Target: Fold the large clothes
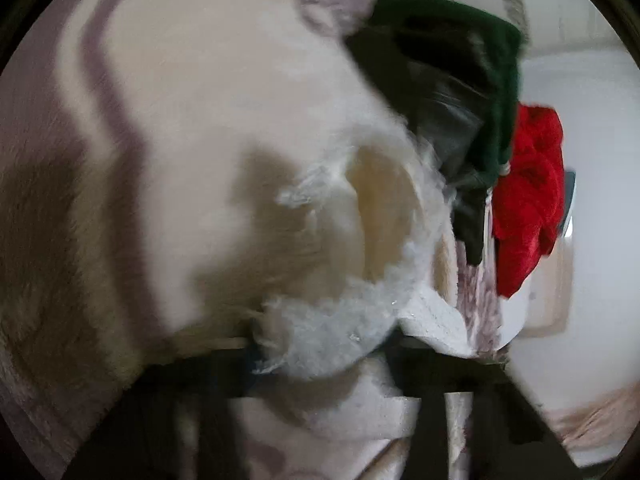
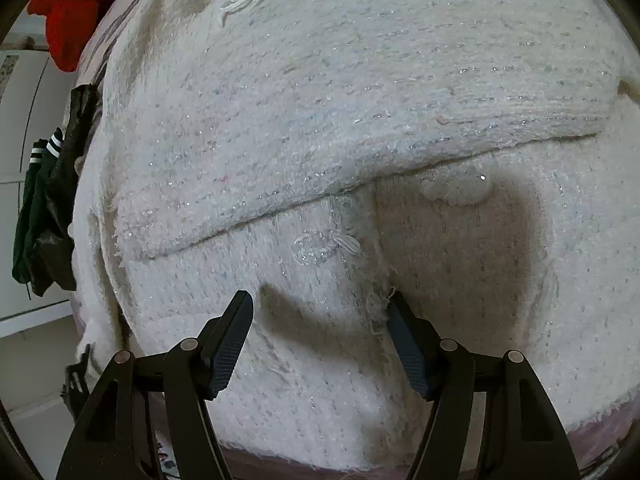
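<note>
left wrist view: one fuzzy white knit garment [image 1: 328,344] bunches up right at the left gripper [image 1: 320,354], whose dark frame crosses the bottom of the picture. the fluffy cloth covers the place where the fingertips would be, so i cannot tell how far apart they stand or whether they pinch it. under and behind it lies one pale pinkish bed cover [image 1: 180,100]. at the upper right sits one dark green and black garment [image 1: 452,80], with one red garment [image 1: 528,196] just beside it toward the right edge. the picture is blurred; no writing can be read.

right wrist view: the right gripper [image 2: 320,320] hangs with its two fingers wide apart and nothing between them, just above the white sweater [image 2: 304,128]. the sweater fills almost the whole picture, spread flat, glittery threads running through the knit. one folded edge crosses it from lower left to upper right, and the long axis seems to follow that line. one red garment [image 2: 68,12] shows at the top left, one dark green piece with white stripes [image 2: 44,200] at the left edge. no label or brand is readable.
</note>
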A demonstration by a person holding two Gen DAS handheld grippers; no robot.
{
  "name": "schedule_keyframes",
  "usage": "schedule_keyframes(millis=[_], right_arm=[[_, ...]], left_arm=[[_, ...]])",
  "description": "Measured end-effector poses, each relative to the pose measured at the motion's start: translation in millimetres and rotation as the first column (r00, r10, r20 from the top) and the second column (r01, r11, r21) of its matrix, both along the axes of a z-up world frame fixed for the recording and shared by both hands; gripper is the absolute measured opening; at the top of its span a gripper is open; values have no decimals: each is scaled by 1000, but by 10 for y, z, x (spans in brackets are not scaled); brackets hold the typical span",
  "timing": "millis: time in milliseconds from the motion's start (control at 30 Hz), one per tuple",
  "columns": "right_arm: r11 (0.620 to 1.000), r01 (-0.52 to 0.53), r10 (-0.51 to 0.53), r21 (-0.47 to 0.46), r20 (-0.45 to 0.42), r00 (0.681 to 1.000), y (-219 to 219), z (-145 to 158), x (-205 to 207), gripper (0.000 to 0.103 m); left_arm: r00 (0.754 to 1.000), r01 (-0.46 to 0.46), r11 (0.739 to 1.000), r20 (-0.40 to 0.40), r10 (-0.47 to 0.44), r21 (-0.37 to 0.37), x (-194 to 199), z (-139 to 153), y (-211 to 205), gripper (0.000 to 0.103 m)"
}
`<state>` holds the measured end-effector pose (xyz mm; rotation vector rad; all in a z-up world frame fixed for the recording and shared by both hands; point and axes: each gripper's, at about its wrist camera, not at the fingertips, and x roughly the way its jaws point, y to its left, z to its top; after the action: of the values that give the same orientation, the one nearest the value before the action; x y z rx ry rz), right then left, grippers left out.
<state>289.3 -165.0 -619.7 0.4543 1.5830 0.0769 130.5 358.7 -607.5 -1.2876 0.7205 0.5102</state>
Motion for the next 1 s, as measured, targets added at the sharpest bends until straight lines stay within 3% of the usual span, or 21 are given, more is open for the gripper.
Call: schedule_keyframes(millis=[100,167,300,400,467,600,667,700,767,800,933,1000], right_arm=[[1000,11,-11,18,7,1000,-185,61,-28,70],[1000,9,-9,13,25,1000,-244,131,-26,70],[1000,10,-9,-11,60,998,-419,277,-2,70],[999,35,-33,-20,81,996,-684,397,8,70],[998,62,-60,-25,95,994,-935,485,-1,70],[991,129,-123,-41,129,984,-1506,649,-39,70],[986,161,-154,-41,139,978,-1789,715,-61,70],[982,184,-176,-45,144,974,-2001,757,-70,70],[976,210,-200,-53,149,968,-2282,798,-80,70],[973,225,-214,-57,151,965,-2462,816,-79,70],[962,259,-245,-84,148,958,-3045,829,-47,70],[961,262,-247,-91,148,958,-3231,814,-33,70]], left_arm=[[999,47,993,-18,-46,113,153,249,-135,25],[994,113,971,-38,-107,211,325,516,-284,23],[968,249,891,-78,-237,380,699,1076,-674,22],[924,370,808,-91,-372,458,1000,1490,-1219,22],[880,447,752,-89,-466,484,1226,1712,-1667,22],[750,602,637,-68,-658,481,1748,1911,-2801,22],[677,672,591,-47,-734,446,1997,1919,-3388,22],[625,717,551,-42,-780,426,2140,1874,-3802,22],[555,773,491,-54,-830,402,2357,1802,-4326,22],[505,809,448,-61,-861,381,2468,1686,-4676,22],[398,885,342,-134,-907,315,2746,1310,-5515,22],[385,902,326,-189,-903,281,2800,1139,-5705,22]])
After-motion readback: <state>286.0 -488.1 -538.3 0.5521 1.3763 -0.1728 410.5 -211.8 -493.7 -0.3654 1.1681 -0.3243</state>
